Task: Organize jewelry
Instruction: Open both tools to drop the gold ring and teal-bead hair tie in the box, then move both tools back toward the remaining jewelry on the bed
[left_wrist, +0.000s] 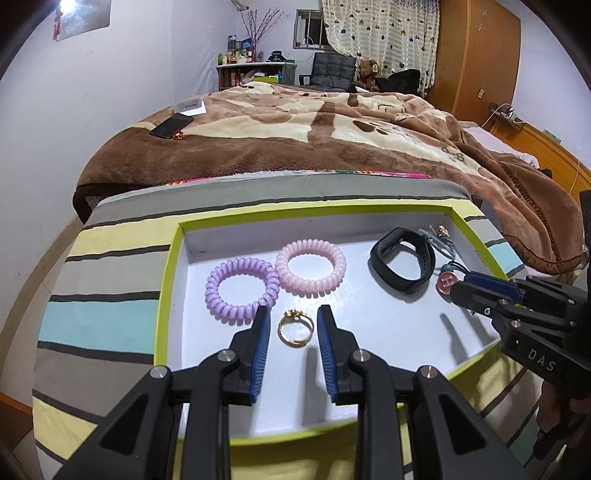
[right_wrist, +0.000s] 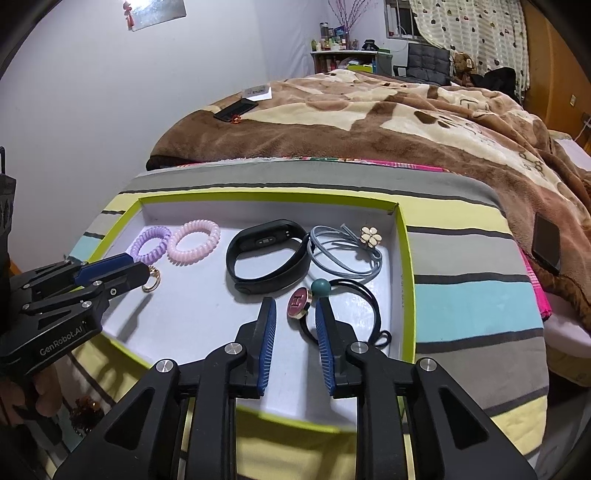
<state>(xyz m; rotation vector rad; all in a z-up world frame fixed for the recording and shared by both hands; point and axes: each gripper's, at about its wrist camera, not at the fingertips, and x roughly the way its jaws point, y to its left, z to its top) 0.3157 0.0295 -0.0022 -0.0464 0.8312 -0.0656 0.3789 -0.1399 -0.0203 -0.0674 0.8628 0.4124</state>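
Note:
A shallow white tray with a lime rim (left_wrist: 168, 273) (right_wrist: 406, 236) lies on a striped cushion. In it are a purple coil hair tie (left_wrist: 242, 290) (right_wrist: 151, 243), a pink coil hair tie (left_wrist: 311, 266) (right_wrist: 194, 240), a gold ring (left_wrist: 295, 328) (right_wrist: 152, 282), a black fitness band (left_wrist: 402, 264) (right_wrist: 267, 256), a grey cord tie with a flower charm (right_wrist: 347, 251) and a black hair tie with a maroon button and green bead (right_wrist: 301, 301) (left_wrist: 445, 282). My left gripper (left_wrist: 293, 314) (right_wrist: 138, 271) is open around the ring. My right gripper (right_wrist: 295, 306) (left_wrist: 461, 291) is open around the maroon button.
The striped cushion (left_wrist: 110, 280) sits at the foot of a bed with a brown blanket (left_wrist: 295, 136). A phone (left_wrist: 171, 125) lies on the blanket at far left. Another phone (right_wrist: 546, 247) lies on the blanket at right. A wall stands to the left.

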